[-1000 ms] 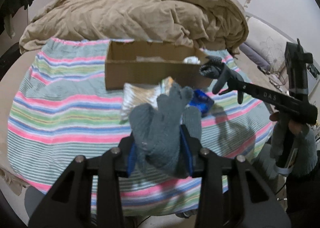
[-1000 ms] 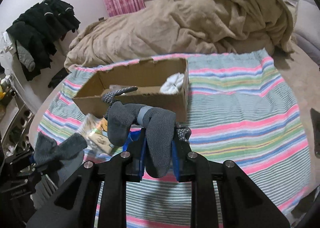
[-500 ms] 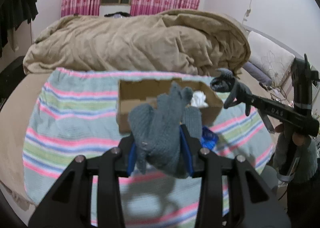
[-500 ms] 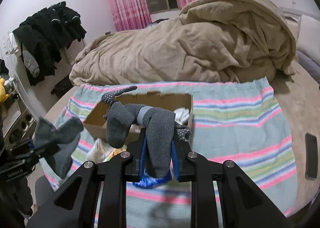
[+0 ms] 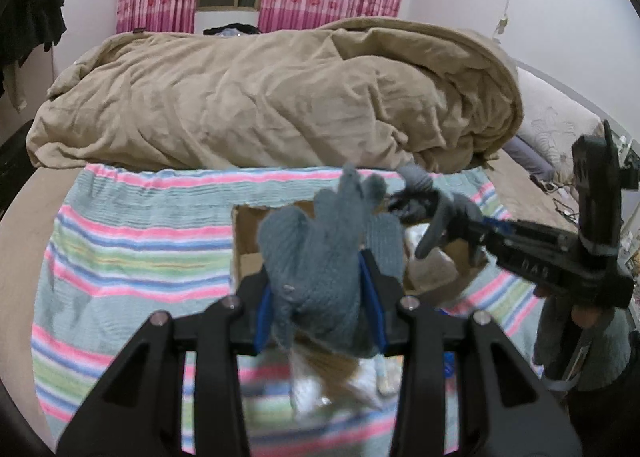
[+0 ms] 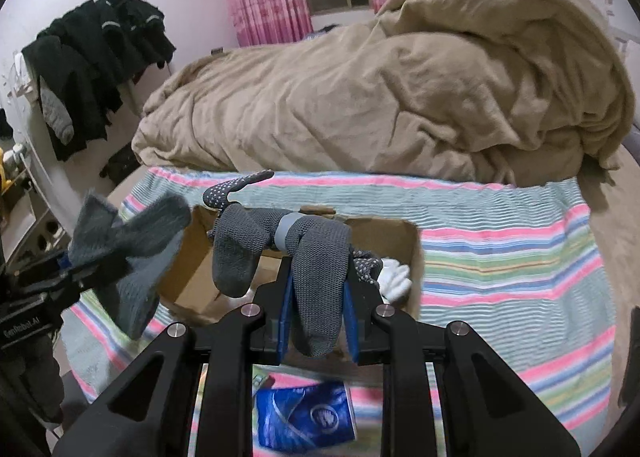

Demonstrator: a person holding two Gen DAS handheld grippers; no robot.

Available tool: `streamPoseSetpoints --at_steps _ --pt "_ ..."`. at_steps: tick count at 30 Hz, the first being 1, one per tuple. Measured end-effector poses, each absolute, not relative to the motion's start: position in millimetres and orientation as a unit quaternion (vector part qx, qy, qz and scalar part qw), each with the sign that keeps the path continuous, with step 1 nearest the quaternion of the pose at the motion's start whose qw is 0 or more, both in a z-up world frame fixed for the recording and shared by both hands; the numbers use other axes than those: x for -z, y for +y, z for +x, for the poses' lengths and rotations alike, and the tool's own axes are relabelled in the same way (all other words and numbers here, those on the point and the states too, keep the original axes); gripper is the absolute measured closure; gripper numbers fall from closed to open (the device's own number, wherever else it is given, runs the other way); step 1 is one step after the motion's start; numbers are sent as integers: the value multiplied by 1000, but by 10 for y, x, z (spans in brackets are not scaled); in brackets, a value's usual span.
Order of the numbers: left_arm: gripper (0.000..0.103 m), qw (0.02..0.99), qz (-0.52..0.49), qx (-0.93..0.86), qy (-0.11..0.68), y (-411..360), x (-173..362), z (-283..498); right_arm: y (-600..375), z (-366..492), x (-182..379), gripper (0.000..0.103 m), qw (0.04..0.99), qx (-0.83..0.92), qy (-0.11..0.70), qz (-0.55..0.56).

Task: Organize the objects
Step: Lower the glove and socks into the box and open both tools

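Cardboard box point(image 6: 414, 257) is sitting on the striped blanket point(image 6: 520, 257), just beyond both tongs. Left tongs point(image 5: 320, 297) are gripping a grey glove point(image 5: 320, 257); right tongs point(image 6: 318, 309) are gripping a dotted glove bundle point(image 6: 304, 245). Transport step is running; next, each needs centring over the box before release.

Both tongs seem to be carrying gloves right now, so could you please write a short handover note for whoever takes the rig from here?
Left tongs: shut on a fuzzy grey knit glove, held in the air in front of the cardboard box.
Right tongs: shut on a taped bundle of dark grey dotted gloves, also in front of the box.
Done: a white glove lies in the box.
Left: drop both loads in the box; then the blue packet and the clear bags on the striped blanket.
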State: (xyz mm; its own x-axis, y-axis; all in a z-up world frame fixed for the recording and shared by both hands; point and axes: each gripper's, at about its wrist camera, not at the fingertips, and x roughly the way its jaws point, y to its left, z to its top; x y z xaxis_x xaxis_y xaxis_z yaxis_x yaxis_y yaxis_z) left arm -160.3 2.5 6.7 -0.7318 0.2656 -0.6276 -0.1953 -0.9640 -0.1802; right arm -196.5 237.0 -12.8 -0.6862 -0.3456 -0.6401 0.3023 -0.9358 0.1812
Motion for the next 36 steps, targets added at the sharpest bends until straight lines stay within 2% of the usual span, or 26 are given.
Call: streamPoseSetpoints --at_steps 9,13,16,17,18,20,36 --pt "62 126 -383 -914 -47 79 290 -2103 2214 -2353 632 79 163 898 -31 408" --pt "61 120 -393 -910 -51 80 341 -2180 2169 -2378 677 77 155 899 -30 409" --pt "55 125 -399 -907 -58 47 301 -2172 2158 -2367 635 59 159 900 -32 405" --pt "48 126 -398 -907 -58 41 279 -2150 2153 -2335 602 50 163 902 -31 398" --pt "45 125 -394 -909 -58 30 236 -2109 2142 -2314 575 39 164 904 -29 394" --pt "35 125 -383 -913 -60 6 137 -2011 2133 -2250 505 28 161 909 -22 385" --pt "33 134 -331 -932 -63 -6 -446 -1076 2339 -1432 -143 28 165 927 -24 335"
